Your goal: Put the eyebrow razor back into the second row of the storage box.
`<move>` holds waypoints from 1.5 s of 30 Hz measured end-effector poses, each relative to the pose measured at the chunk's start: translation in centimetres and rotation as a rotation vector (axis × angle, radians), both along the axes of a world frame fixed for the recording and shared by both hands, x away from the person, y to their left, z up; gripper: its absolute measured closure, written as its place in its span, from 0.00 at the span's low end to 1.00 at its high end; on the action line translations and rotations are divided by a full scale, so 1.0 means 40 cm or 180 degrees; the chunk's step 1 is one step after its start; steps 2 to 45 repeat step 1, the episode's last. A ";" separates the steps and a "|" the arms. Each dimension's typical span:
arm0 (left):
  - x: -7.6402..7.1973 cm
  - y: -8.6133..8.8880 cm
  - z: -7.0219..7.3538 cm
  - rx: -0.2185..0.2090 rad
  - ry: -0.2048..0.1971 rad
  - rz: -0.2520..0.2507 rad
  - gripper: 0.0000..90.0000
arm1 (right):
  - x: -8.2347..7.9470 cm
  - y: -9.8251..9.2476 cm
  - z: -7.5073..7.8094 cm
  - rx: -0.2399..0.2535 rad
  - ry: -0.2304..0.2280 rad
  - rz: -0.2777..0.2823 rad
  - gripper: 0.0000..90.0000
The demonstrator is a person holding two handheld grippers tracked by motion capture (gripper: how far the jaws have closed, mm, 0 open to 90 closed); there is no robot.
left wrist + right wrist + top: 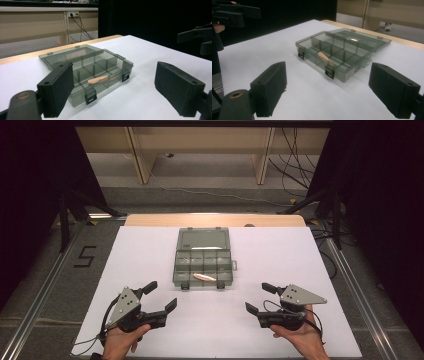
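Claws, left (pixel 159 295) and right (pixel 257 297), gape empty near the open organizer box (pixel 203 262); next, probably grab its wooden stick (pixel 204 277).

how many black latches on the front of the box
2: one latch at the left end of the organizer box front wall, the other latch toward its right end.

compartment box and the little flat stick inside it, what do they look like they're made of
The compartment box looks like smoky, see-through hard plastic: glossy walls and dividers, the table showing through, and black clip latches in front. The flat stick in a front compartment looks like pale, matte wood, tan and rounded at the ends, though light plastic cannot be ruled out.
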State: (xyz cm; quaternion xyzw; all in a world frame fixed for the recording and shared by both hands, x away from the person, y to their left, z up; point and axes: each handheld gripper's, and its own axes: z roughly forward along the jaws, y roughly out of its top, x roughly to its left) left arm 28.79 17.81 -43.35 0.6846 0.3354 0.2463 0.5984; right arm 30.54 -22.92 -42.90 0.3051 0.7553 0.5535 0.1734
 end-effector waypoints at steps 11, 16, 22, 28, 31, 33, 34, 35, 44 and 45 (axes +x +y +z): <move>0.000 0.000 0.000 -0.0004 0.0002 0.0002 0.17 | 0.000 0.001 0.000 0.0014 0.0010 0.0016 0.18; 0.000 0.000 0.000 -0.0004 0.0002 0.0002 0.17 | 0.000 0.001 0.000 0.0014 0.0010 0.0016 0.18; 0.000 0.000 0.000 -0.0004 0.0002 0.0002 0.17 | 0.000 0.001 0.000 0.0014 0.0010 0.0016 0.18; 0.000 0.000 0.000 -0.0004 0.0002 0.0002 0.17 | 0.000 0.001 0.000 0.0014 0.0010 0.0016 0.18; 0.000 0.000 0.000 -0.0004 0.0002 0.0002 0.17 | 0.000 0.001 0.000 0.0014 0.0010 0.0016 0.18; 0.000 0.000 0.000 -0.0004 0.0002 0.0002 0.17 | 0.000 0.001 0.000 0.0014 0.0010 0.0016 0.18; 0.000 0.000 0.000 -0.0004 0.0002 0.0002 0.17 | 0.000 0.001 0.000 0.0014 0.0010 0.0016 0.18; 0.000 0.000 0.000 -0.0004 0.0002 0.0002 0.17 | 0.000 0.001 0.000 0.0014 0.0010 0.0016 0.18; 0.000 0.000 0.000 -0.0004 0.0002 0.0002 0.17 | 0.000 0.001 0.000 0.0014 0.0010 0.0016 0.18; 0.000 0.000 0.000 -0.0004 0.0002 0.0002 0.17 | 0.000 0.001 0.000 0.0014 0.0010 0.0016 0.18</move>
